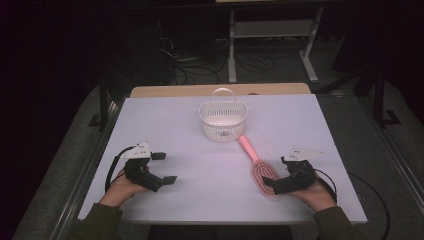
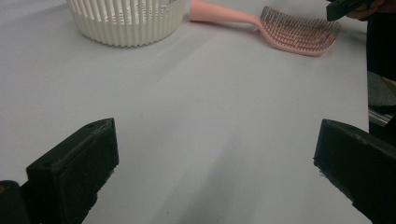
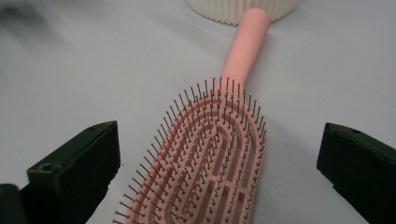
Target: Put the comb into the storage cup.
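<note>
A pink hairbrush [image 1: 259,167] lies bristles up on the white table [image 1: 190,130], at about four o'clock from the table's middle, its handle pointing toward a white basket [image 1: 223,121] at twelve o'clock. The right tool [image 1: 276,176] sits at the brush head, jaws spread wide on either side, not pressing it. The left tool [image 1: 164,168] rests at eight o'clock, jaws released and holding nothing.

A white slatted plastic basket [image 1: 223,121] with an arched handle stands on the pale table [image 1: 165,120], ahead and to the left of the left gripper [image 2: 215,158] jaws and straight ahead of the right gripper [image 3: 219,154] jaws. Far beyond both, black cables [image 1: 190,70] and a grey metal frame [image 1: 270,30] lie on the floor.
</note>
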Demonstrator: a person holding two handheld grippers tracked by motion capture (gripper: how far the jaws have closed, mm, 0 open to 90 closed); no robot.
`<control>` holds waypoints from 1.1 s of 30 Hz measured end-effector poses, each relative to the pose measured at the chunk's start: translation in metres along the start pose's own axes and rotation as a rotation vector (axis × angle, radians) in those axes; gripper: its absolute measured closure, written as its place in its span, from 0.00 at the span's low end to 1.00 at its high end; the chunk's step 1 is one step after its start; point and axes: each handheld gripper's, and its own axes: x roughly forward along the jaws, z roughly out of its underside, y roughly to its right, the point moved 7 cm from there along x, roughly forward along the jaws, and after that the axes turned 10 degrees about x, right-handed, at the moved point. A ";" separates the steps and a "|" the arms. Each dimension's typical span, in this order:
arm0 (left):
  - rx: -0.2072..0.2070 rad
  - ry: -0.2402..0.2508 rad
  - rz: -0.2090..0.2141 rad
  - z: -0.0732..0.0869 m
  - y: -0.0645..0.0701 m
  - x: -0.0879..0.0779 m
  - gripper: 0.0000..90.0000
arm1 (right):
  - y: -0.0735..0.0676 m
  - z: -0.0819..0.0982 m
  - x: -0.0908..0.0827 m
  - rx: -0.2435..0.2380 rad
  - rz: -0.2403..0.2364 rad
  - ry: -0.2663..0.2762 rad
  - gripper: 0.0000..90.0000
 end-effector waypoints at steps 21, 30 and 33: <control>-0.005 0.006 0.005 0.002 0.003 0.001 0.00 | 0.004 -0.005 -0.004 0.008 0.010 0.004 0.00; -0.007 0.015 0.013 0.002 0.004 0.001 0.00 | 0.007 -0.014 0.000 0.009 0.030 -0.010 0.00; -0.008 0.015 0.017 0.002 0.004 0.002 0.00 | 0.008 -0.016 0.001 0.015 0.033 -0.013 0.00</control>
